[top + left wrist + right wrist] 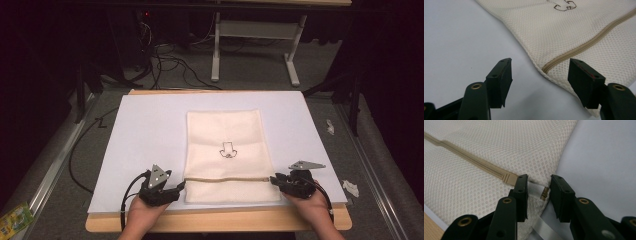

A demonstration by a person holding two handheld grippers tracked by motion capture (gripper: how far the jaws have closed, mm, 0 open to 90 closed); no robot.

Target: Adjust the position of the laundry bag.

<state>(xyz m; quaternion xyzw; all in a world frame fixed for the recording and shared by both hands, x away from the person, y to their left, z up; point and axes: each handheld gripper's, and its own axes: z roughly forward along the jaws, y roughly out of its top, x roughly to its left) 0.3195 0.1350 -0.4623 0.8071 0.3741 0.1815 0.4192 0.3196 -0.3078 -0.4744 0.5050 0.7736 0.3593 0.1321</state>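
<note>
White sheet (150, 130) underneath: my right gripper (538, 191) narrows around the mesh bag (225, 135)'s zipper pull (544, 193), left gripper (540, 82) wide open; next, pinch and draw.

Cream mesh bag (227, 150) flat on white sheet (150, 130); left gripper (161, 187), right gripper (294, 182) at zipper ends.

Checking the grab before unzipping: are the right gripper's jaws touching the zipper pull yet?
Cannot tell. In the right gripper view the right gripper straddles the zipper pull on the mesh bag; contact isn't plain.

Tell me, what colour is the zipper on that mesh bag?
Tan, a shade darker than the cream mesh bag; the zipper shows best in the right gripper view.
</note>
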